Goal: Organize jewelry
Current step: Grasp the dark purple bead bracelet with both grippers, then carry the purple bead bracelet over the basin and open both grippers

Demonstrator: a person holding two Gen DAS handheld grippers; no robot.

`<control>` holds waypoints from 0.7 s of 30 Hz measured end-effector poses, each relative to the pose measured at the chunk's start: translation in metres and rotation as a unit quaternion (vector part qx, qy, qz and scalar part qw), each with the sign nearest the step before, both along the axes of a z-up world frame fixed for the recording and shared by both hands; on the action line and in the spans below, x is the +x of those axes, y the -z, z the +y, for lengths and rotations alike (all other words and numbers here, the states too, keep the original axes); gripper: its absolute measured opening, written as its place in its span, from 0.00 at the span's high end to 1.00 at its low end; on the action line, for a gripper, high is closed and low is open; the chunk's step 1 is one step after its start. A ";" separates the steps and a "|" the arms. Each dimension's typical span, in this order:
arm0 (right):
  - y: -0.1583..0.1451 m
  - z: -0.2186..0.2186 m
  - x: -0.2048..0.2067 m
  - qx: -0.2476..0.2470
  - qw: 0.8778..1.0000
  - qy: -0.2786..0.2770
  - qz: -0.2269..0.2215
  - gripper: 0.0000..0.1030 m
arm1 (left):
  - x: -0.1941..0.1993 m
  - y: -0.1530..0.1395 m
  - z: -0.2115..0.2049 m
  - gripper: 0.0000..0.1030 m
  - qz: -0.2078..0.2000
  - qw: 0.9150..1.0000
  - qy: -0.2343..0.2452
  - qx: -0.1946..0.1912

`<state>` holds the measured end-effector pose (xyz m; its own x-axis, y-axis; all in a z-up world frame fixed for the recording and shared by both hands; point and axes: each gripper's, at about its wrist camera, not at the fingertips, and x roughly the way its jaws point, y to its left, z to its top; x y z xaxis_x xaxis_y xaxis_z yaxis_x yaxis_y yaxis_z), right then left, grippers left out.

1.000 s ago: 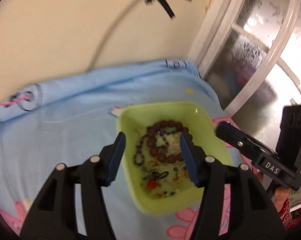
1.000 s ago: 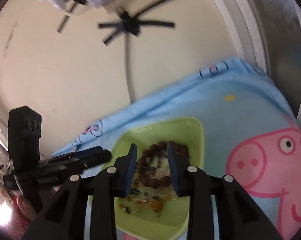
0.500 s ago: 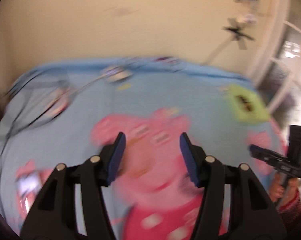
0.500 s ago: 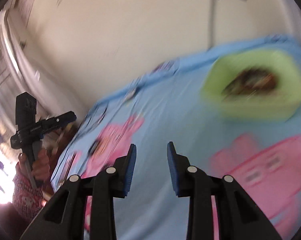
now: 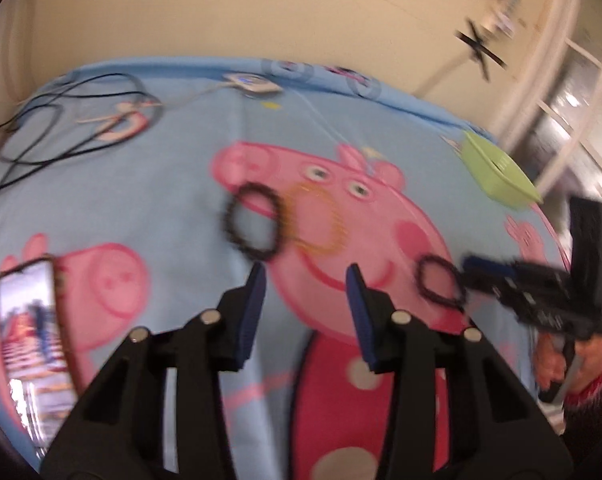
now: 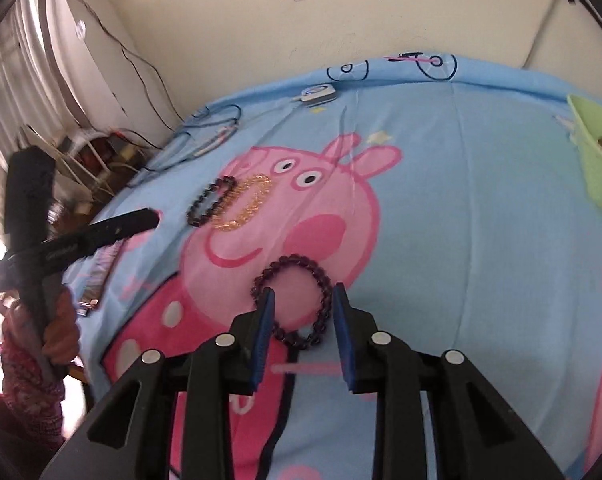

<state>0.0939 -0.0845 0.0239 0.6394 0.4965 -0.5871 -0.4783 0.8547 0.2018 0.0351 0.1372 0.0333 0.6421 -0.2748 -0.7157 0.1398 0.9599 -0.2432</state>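
Note:
Three bead bracelets lie on the blue Peppa Pig sheet. A dark purple bracelet [image 6: 292,300] lies right in front of my open right gripper [image 6: 303,294], partly between its blue pads; it also shows in the left wrist view [image 5: 439,282]. A black bracelet [image 5: 252,222] [image 6: 211,200] and a golden bracelet [image 5: 317,218] [image 6: 247,202] lie side by side, just beyond my open, empty left gripper [image 5: 306,276]. The green tray [image 5: 497,176] [image 6: 599,156] with jewelry sits at the far right.
A phone [image 5: 31,344] lies at the sheet's left edge. Black cables [image 5: 61,120] and a small white device [image 5: 253,82] lie near the wall. A window frame [image 5: 561,60] stands to the right. The left gripper also shows in the right wrist view [image 6: 101,232].
Both grippers have swung away from above the green tray to the middle of the sheet. The bracelets have come into view in front of them.

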 end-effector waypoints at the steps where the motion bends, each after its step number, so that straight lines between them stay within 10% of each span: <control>1: 0.002 -0.004 0.001 0.002 1.000 0.008 0.002 0.96 | -0.001 0.002 -0.009 0.61 0.001 1.000 0.019 -0.001; 10: 0.011 0.000 0.000 -0.027 0.999 0.027 -0.020 1.00 | 0.034 0.014 -0.086 0.61 0.036 0.994 0.107 -0.006; 14: 0.011 -0.007 0.001 -0.027 0.999 0.030 -0.021 1.00 | 0.038 0.024 -0.117 0.89 0.036 0.991 0.104 0.071; 21: 0.008 -0.056 -0.002 0.025 0.996 0.077 -0.028 1.00 | 0.060 0.022 -0.148 0.94 0.062 0.989 0.137 0.015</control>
<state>0.0923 -0.1400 0.0156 0.7422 0.4169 -0.5248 -0.3534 0.9087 0.2221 0.0956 -0.0105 0.0110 0.4536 -0.4039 -0.7945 0.3665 0.8971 -0.2468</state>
